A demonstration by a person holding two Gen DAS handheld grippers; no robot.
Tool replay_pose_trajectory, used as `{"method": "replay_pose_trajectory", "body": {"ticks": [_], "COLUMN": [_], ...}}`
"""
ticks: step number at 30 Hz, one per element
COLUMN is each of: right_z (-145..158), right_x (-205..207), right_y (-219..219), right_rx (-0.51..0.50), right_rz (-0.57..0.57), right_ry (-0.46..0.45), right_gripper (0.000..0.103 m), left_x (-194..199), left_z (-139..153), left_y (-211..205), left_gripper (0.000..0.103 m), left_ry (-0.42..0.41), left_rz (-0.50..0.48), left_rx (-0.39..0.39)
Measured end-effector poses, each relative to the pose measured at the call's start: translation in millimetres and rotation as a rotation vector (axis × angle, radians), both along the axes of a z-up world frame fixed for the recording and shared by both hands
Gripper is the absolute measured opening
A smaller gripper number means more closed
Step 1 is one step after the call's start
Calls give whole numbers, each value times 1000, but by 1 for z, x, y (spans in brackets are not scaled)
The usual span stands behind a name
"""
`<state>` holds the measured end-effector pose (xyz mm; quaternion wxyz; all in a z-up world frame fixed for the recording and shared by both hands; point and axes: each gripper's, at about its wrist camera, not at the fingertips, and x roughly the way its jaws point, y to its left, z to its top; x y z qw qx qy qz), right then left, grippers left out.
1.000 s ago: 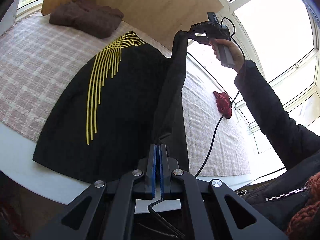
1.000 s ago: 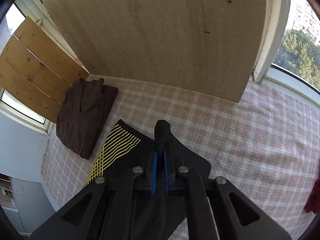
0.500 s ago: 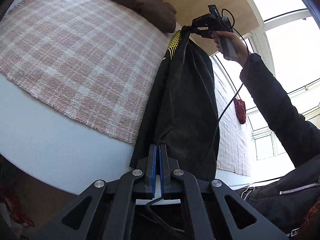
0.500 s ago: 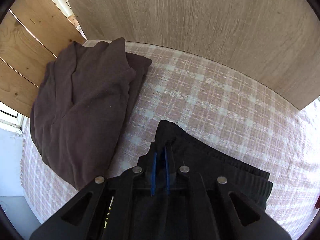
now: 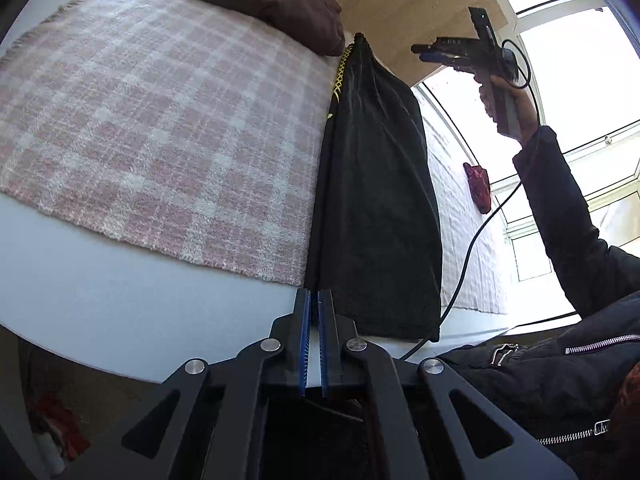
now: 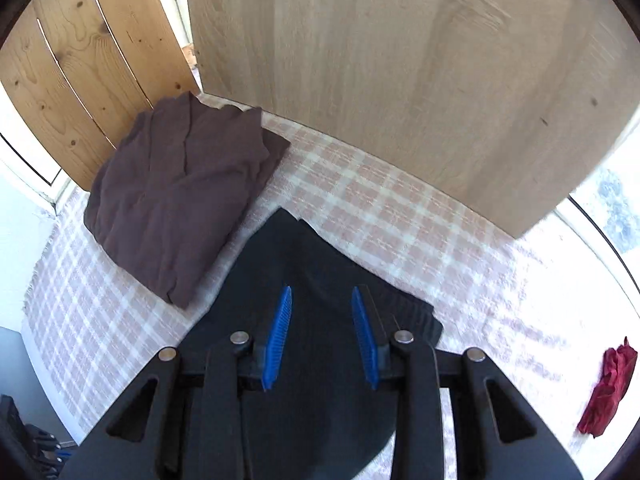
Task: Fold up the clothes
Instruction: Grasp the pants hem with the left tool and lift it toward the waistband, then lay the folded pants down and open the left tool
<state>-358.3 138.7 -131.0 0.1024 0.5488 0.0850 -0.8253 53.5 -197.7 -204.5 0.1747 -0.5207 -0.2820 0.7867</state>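
Observation:
A black garment (image 5: 380, 180) with yellow stripes (image 5: 339, 76) lies folded lengthwise into a long strip on the pink plaid cloth (image 5: 160, 120). Its near hem hangs over the white table edge (image 5: 120, 300). My left gripper (image 5: 314, 296) sits at the hem's left corner, its pads a narrow gap apart with only table showing between them. A hand holds my right gripper (image 5: 418, 53) in the air beyond the strip's far end. In the right wrist view, the right gripper (image 6: 321, 292) stands open above the black garment (image 6: 320, 264), holding nothing.
A folded brown garment (image 6: 180, 196) lies at the far left corner, touching the black strip's tip. A crumpled red cloth (image 6: 608, 388) lies to the right. Wooden boards (image 6: 400, 60) stand behind the table. A black cable (image 5: 468, 252) hangs from the right gripper.
The side of the black garment was carried over and laid down as a fold. The right gripper opened and lifted clear. The left gripper's pads no longer pinch the hem.

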Motion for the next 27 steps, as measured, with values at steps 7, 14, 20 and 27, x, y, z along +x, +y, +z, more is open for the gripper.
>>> {"method": "replay_pose_trajectory", "body": {"ticks": [7, 14, 20, 27], "right_z": [-70, -90, -55, -81], "right_x": [62, 76, 149, 245], "right_y": [11, 11, 32, 15], "right_rx": [10, 56, -90, -156], "right_rz": [-20, -27, -74, -44], "right_ry": [-93, -34, 11, -39], "right_gripper": [32, 34, 34, 34], "left_x": [-49, -91, -88, -97], "left_z": [-11, -42, -21, -21], "left_y": [31, 63, 53, 90], "left_gripper": [2, 2, 5, 9], "left_ry": [35, 18, 61, 112], "left_rz": [-171, -345, -312, -382], "left_rx": [-62, -133, -175, -192]}}
